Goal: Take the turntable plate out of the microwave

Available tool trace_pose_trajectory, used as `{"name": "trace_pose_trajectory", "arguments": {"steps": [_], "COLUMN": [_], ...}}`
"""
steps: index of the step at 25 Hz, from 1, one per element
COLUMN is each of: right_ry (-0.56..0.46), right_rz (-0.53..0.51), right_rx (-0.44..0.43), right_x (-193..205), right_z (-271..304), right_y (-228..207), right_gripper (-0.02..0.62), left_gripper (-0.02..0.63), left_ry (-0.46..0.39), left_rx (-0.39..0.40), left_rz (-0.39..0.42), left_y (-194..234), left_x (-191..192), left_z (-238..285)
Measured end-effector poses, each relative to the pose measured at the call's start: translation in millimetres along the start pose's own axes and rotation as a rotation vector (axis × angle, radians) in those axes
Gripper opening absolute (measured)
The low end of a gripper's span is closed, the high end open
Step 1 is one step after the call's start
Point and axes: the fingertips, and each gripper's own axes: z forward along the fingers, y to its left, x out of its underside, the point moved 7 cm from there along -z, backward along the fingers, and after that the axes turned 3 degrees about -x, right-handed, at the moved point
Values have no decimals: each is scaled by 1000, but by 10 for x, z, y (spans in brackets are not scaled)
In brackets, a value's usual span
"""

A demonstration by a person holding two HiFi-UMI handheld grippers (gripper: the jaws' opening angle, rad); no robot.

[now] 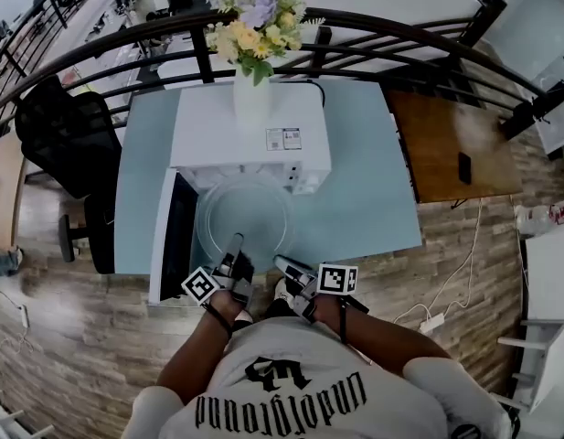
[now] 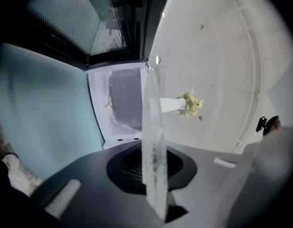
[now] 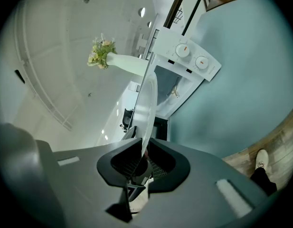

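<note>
The clear glass turntable plate (image 1: 245,218) hangs flat in front of the white microwave (image 1: 254,140), outside its cavity. Both grippers hold its near rim. My left gripper (image 1: 235,249) is shut on the rim at the left, my right gripper (image 1: 283,265) on the rim at the right. In the left gripper view the plate (image 2: 153,146) stands edge-on between the pads of the left gripper (image 2: 155,177), with the open cavity (image 2: 123,101) behind it. The right gripper view shows the plate (image 3: 147,106) edge-on in the right gripper (image 3: 140,163).
The microwave door (image 1: 176,236) hangs open to the left over the pale blue table (image 1: 364,181). A white vase of flowers (image 1: 252,94) stands on the microwave. A black chair (image 1: 67,140) is at the left, a brown table (image 1: 455,144) at the right, a railing (image 1: 373,26) behind.
</note>
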Motion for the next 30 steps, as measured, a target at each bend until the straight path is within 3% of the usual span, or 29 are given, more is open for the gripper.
{"name": "trace_pose_trajectory", "arguments": {"steps": [8,18,25,30], "right_ry": [-95,-213,-218,-181], "right_rz": [8,2,-48,-75], "right_rx": [9,29,7,-21], "right_x": [598,1281,1426,1439], "right_z": [-23,-252,-467,-637], "right_y": [343,607,822,881], "right_gripper": [43,44,44,44], "left_gripper": [75,75,75,75], "left_ry": [112,232,242,203], "left_rx": [19,61,66,71], "left_rz": [40,15,43,49], "left_y": [-220,-375,-570,-672], "left_x": [-118,55,203,359], "left_z": [-460,-949,-1145,-1264]}}
